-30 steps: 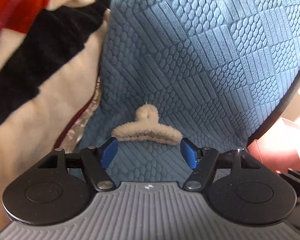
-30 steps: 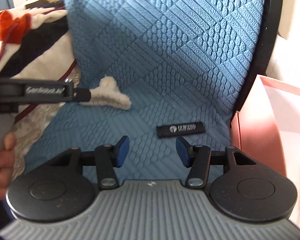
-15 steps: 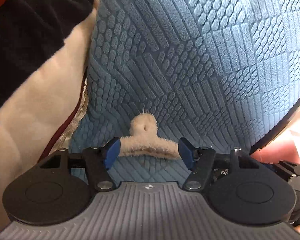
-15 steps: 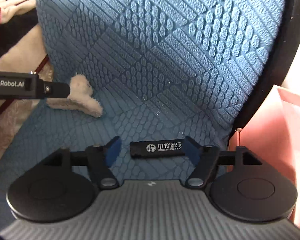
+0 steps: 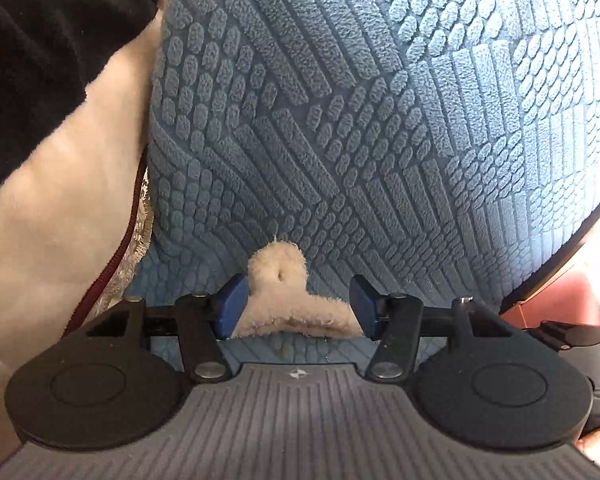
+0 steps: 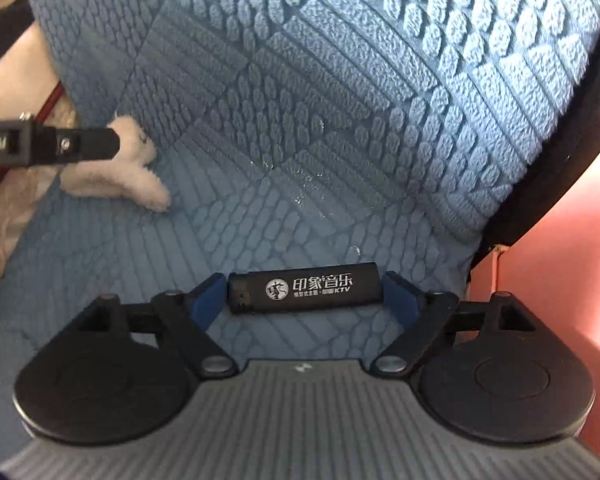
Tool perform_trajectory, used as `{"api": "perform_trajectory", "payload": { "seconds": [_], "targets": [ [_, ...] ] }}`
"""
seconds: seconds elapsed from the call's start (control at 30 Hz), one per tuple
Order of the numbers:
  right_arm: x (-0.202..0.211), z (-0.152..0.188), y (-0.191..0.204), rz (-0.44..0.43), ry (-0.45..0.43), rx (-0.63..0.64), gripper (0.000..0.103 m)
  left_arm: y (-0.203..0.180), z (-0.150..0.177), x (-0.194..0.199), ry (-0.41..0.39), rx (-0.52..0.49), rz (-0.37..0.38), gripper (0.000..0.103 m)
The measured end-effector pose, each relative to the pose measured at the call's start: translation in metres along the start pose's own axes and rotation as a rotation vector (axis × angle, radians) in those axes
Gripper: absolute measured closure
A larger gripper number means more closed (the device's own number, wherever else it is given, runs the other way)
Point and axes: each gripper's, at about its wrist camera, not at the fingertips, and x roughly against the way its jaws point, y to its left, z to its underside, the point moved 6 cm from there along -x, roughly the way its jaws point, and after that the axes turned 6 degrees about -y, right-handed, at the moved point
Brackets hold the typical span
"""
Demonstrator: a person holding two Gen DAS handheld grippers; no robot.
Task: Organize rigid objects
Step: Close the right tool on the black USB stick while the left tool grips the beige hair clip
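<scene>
The fuzzy hair clip (image 5: 288,308), judged light and springy, was straddled by closing left tongs (image 5: 296,308); the slick, stiff lighter (image 6: 306,288) by opening right tongs (image 6: 304,300), neither gripped.

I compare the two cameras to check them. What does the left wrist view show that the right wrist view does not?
Only left wrist view: the left gripper closing around the fluffy hair claw, and a black and cream blanket.
Only right wrist view: the right gripper opening around a black lighter, and a pink surface.
Both: the claw and the blue textured cushion.
</scene>
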Motion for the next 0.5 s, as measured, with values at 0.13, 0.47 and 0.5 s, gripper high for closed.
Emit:
{"api": "perform_trajectory", "payload": {
  "seconds": [0.13,0.47,0.5],
  "targets": [
    [0.0,0.005,0.003,0.002,0.0,0.025,0.018,0.002,-0.001,-0.003,0.004,0.008,0.006,0.041],
    [0.022,-0.006,0.015,0.016,-0.049,0.009,0.018,0.005,-0.007,-0.013,0.006,0.035,0.016,0.041],
    [0.02,-0.009,0.013,0.012,-0.052,0.007,0.018,0.006,-0.007,-0.013,0.013,0.045,0.02,0.041]
  ]
}}
